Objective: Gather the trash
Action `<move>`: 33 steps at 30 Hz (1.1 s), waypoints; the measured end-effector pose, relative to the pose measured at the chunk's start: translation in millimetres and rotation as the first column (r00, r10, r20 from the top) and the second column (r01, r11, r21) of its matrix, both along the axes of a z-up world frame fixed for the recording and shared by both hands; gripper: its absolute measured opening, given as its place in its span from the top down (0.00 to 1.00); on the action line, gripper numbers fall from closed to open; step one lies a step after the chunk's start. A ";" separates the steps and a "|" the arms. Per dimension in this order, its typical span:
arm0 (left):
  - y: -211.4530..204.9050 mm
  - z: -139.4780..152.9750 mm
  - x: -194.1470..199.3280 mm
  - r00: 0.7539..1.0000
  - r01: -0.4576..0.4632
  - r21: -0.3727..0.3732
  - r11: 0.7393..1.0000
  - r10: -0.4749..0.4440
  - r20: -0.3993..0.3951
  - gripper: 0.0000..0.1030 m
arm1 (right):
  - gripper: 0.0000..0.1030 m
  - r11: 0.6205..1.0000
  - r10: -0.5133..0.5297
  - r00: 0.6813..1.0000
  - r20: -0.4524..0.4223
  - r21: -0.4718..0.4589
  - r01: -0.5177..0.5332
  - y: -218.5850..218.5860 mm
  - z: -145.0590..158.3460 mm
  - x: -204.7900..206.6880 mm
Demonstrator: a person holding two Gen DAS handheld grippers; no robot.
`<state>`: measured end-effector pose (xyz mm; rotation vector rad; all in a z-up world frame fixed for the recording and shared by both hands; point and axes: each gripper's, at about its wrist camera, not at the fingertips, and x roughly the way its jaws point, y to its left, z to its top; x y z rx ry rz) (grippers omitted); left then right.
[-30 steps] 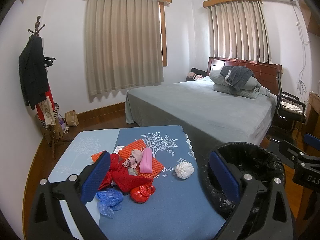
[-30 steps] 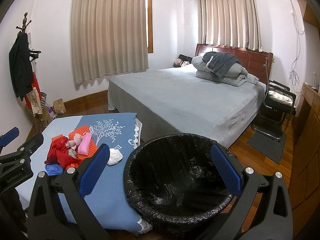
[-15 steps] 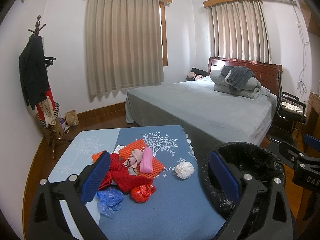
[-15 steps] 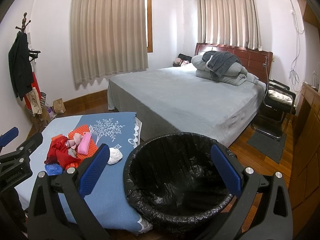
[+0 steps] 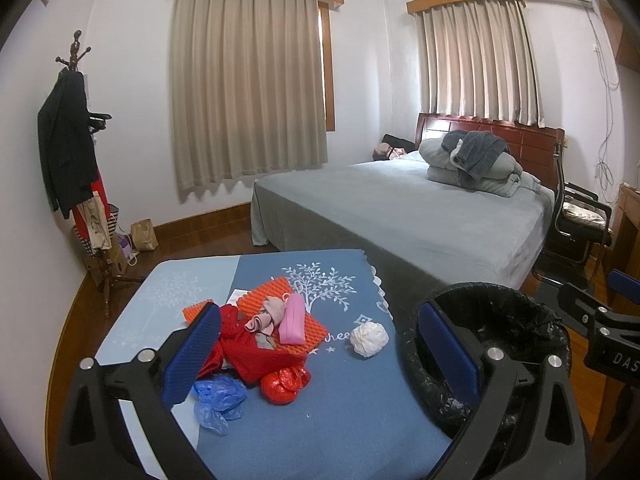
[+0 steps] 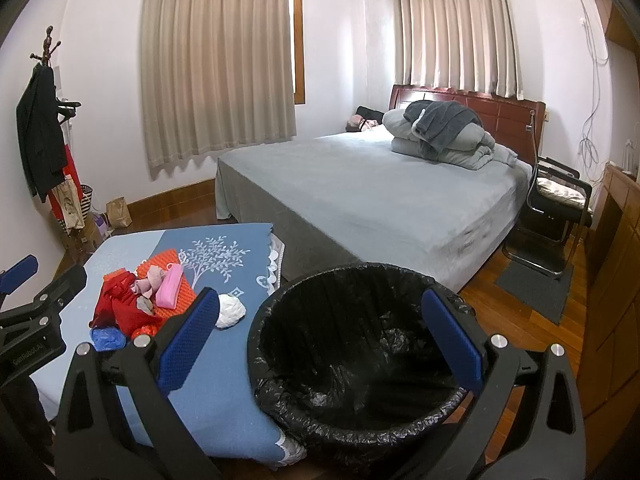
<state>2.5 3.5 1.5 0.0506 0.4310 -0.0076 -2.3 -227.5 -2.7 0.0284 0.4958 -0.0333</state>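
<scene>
On a table with a blue cloth (image 5: 320, 408) lies a heap of trash: a crumpled white wad (image 5: 369, 339), a red plastic bag (image 5: 285, 383), a blue plastic bag (image 5: 219, 399), red wrapping, orange foam sheets (image 5: 272, 300) and a pink packet (image 5: 291, 318). A bin with a black liner (image 6: 360, 344) stands at the table's right edge and looks empty inside. My left gripper (image 5: 320, 354) hovers open above the table, short of the heap. My right gripper (image 6: 320, 338) hangs open over the bin. Nothing sits between either pair of fingers.
A grey bed (image 5: 420, 216) with folded bedding stands behind the table. A coat rack (image 5: 72, 152) with clothes and bags is at the far left wall. A black chair (image 6: 560, 208) and a wooden cabinet (image 6: 616, 264) line the right side, with a dark mat on the floor.
</scene>
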 end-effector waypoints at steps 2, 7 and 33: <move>0.5 0.6 -0.4 1.000 0.000 0.000 1.000 0.000 0.001 0.06 | 0.05 1.000 0.000 1.000 0.001 0.000 0.000 0.2 -0.1 0.0; -0.4 -0.4 0.0 1.000 -0.001 0.000 1.000 0.001 0.001 0.06 | 0.05 1.000 0.001 1.000 0.001 0.000 -0.001 0.6 0.1 -0.1; 3.5 -6.1 -2.4 1.000 -0.009 -0.006 1.000 0.009 -0.004 0.06 | 0.05 1.000 0.006 1.000 -0.002 0.006 -0.006 4.8 -1.7 -3.3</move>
